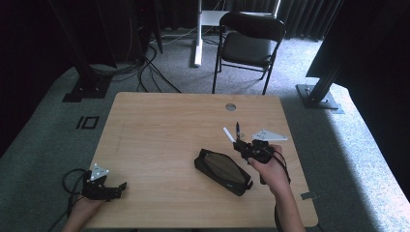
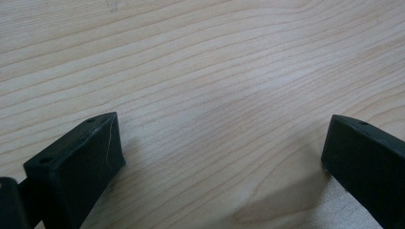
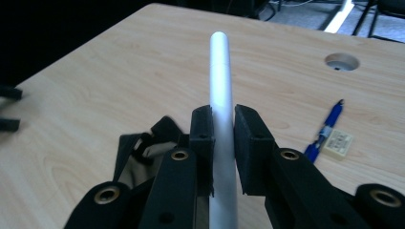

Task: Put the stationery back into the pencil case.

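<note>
The wooden table (image 1: 159,145) carries a black pencil case (image 1: 223,171) lying open near its front right part. Just right of the case, the right gripper (image 3: 223,125) is clamped on a white pen (image 3: 220,90), raised above the tabletop. Well left of the case, the left gripper (image 1: 109,186) rests with jaws wide, nothing between them. Beyond the case lie a blue pen (image 3: 325,128) and touching it a small eraser (image 3: 338,143).

White pen (image 3: 221,124) lower end cut off; pouch (image 3: 143,157) partly behind claw.
</note>
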`<state>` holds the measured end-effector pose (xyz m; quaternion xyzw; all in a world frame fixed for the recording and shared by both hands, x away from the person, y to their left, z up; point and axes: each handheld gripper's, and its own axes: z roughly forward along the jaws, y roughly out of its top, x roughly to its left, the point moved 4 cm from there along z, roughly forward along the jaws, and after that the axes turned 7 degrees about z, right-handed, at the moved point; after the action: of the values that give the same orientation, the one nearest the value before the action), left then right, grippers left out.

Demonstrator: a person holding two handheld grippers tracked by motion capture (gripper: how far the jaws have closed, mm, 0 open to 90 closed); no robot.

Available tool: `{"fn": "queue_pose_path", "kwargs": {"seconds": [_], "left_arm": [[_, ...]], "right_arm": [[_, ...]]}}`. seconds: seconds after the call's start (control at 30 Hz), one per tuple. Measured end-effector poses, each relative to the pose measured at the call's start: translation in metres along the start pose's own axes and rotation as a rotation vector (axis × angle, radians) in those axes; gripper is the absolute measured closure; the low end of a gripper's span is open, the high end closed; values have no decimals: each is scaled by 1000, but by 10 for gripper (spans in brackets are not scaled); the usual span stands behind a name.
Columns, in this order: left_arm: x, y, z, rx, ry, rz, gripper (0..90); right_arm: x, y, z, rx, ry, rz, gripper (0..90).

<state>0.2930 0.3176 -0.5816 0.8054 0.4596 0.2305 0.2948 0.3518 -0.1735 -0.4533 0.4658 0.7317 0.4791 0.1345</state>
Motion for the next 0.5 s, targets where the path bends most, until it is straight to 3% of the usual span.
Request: {"fn": "queue_pose_path", "kwargs": {"seconds": [0.43,0.5], "left_arm": [[0,0,0,0,0,0,6],[0,0,0,0,0,0,6]], "right_arm": [[26,-9,5,86,106,-89,787],[28,-11,8,102,105,-101,787]]}}
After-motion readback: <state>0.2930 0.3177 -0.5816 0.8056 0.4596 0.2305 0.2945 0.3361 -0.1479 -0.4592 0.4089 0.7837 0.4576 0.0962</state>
